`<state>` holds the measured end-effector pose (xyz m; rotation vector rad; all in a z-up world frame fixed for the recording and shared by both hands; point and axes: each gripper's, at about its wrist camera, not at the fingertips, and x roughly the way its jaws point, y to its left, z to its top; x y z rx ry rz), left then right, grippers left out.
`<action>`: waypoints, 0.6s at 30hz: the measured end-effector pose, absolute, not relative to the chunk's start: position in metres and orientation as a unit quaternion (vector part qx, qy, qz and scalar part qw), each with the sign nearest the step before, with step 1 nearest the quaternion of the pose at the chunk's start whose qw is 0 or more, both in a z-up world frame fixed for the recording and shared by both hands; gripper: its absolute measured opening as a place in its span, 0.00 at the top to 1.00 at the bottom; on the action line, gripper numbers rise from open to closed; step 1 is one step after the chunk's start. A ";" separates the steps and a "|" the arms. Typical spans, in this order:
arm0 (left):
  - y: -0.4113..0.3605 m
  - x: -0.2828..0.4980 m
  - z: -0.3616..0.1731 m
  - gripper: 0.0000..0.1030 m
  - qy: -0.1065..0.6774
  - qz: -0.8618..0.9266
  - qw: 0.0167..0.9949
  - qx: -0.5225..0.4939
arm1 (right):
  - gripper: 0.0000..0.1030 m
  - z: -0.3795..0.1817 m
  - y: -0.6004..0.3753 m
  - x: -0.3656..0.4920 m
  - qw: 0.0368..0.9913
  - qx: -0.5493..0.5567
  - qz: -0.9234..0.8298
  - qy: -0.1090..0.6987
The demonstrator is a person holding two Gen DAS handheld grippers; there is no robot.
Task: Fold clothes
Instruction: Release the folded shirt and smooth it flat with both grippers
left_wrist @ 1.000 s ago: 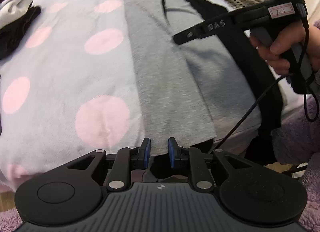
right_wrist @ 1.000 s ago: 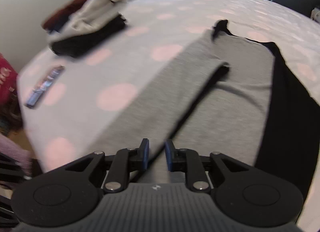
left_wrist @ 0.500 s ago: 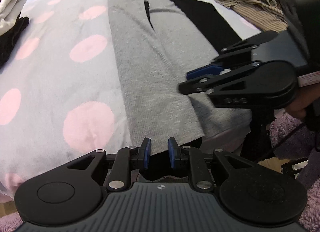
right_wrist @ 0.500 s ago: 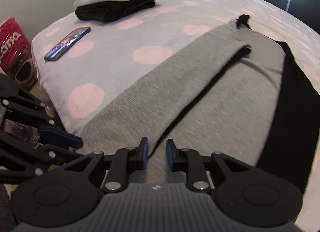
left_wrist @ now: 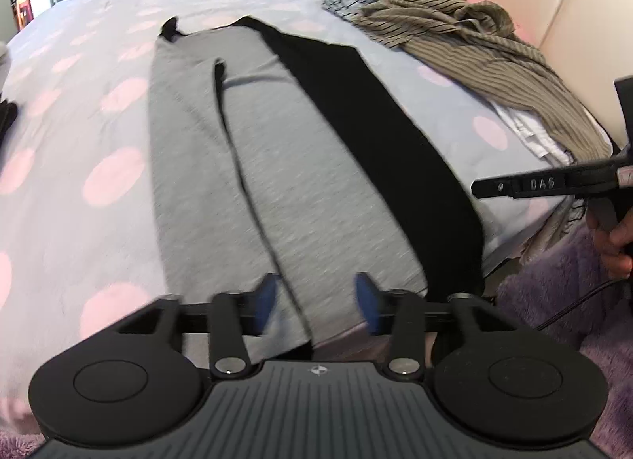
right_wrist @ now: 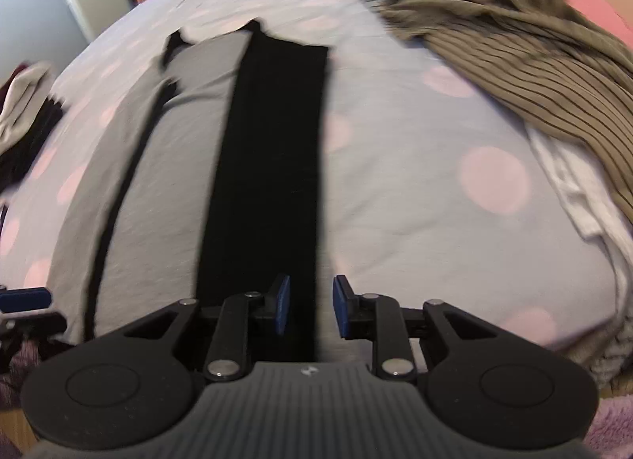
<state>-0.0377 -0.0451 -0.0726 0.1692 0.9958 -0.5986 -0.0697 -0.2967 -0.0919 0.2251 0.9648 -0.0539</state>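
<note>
Because the grey-and-black garment [left_wrist: 277,166] lies stretched lengthwise down the bed [left_wrist: 79,142], its long axis runs straight away from both grippers, hem at the near edge and straps toward the far side. One grey side is already folded in over the middle, while the black strip [right_wrist: 273,166] along the other side lies flat. The left gripper [left_wrist: 316,297] hangs over the grey hem at the near edge, its jaws opening with cloth below them but nothing pinched. The right gripper [right_wrist: 310,308] sits over the near end of the black strip, its jaws also opening, slightly spread and empty; it looks the nearer one for turning that side in. Off toward the right edge of the bed a striped olive garment [left_wrist: 474,44] lies heaped over white cloth; a folded pile [right_wrist: 23,111] rests near the far left corner. I see no containers.
</note>
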 end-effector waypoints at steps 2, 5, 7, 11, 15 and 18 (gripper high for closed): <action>-0.052 -0.036 -0.069 0.52 0.469 -0.292 0.831 0.068 | 0.72 -0.098 -0.304 -0.074 0.876 0.124 -0.019 0.465; -0.059 -0.033 -0.069 0.48 0.471 -0.296 0.829 0.056 | 0.73 -0.110 -0.308 -0.074 0.870 0.142 -0.007 0.472; -0.062 -0.033 -0.069 0.48 0.469 -0.296 0.831 0.052 | 0.72 -0.117 -0.311 -0.072 0.868 0.149 -0.004 0.473; -0.062 -0.030 -0.072 0.48 0.473 -0.294 0.830 0.036 | 0.67 -0.129 -0.314 -0.066 0.865 0.166 0.000 0.474; -0.057 -0.027 -0.075 0.48 0.482 -0.286 0.828 0.014 | 0.89 -0.127 -0.310 -0.065 0.866 0.163 0.010 0.472; -0.053 -0.028 -0.076 0.48 0.485 -0.287 0.826 0.005 | 0.90 -0.120 -0.304 -0.067 0.871 0.156 0.012 0.465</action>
